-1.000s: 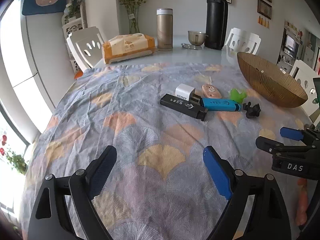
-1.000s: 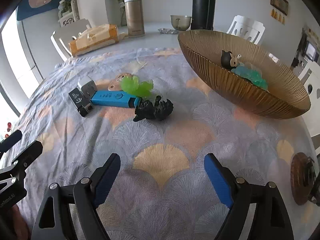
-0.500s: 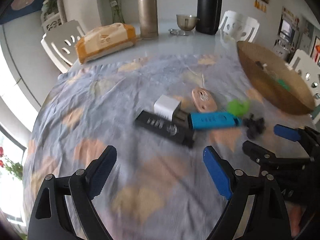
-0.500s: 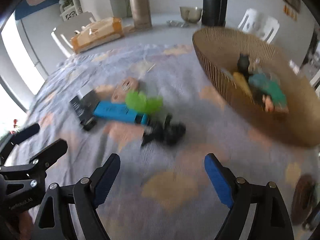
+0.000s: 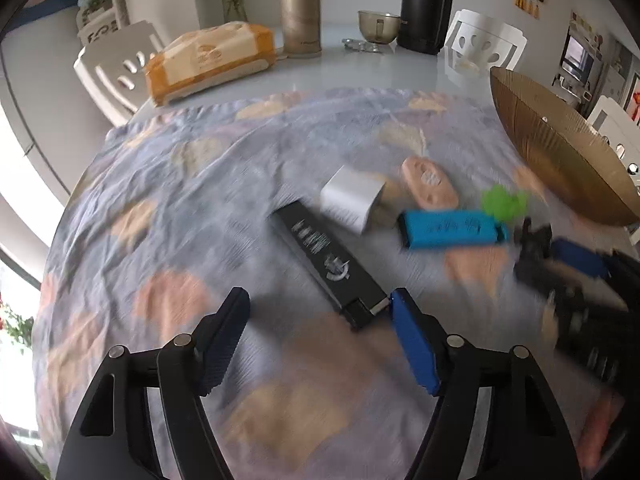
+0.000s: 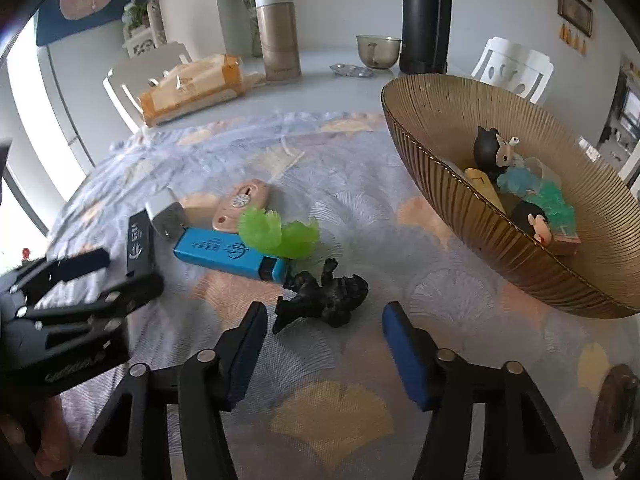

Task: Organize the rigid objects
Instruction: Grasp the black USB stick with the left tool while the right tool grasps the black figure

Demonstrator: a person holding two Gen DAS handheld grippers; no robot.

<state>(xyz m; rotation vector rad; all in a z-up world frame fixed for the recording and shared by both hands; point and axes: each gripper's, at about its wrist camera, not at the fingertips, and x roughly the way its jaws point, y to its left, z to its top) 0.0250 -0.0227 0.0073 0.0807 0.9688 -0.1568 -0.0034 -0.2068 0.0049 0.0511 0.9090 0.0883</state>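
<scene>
Several small objects lie on the patterned cloth: a black flat box [image 5: 326, 260] [image 6: 140, 242], a white charger [image 5: 352, 198] [image 6: 166, 216], a pink oval case [image 5: 430, 184] [image 6: 242, 202], a blue box [image 5: 450, 229] [image 6: 228, 253], a green toy [image 5: 504, 202] [image 6: 280, 234] and a black figurine [image 6: 324, 300] [image 5: 532, 240]. My left gripper [image 5: 320, 344] is open, its fingers at the black box's near end. My right gripper [image 6: 324, 356] is open, just short of the black figurine. The amber bowl [image 6: 440, 120] [image 5: 540, 136] holds several toys.
At the table's far side stand a tissue pack [image 5: 212, 62], a gold flask [image 5: 300, 8], a black flask [image 5: 428, 4] and a small metal cup [image 5: 378, 26]. White chairs ring the table. A round brown coaster [image 6: 612, 412] lies at the right.
Both grippers have moved forward toward the objects. The left one now reaches the black box's near end, the right one is close to the black figurine. Both stay open.
</scene>
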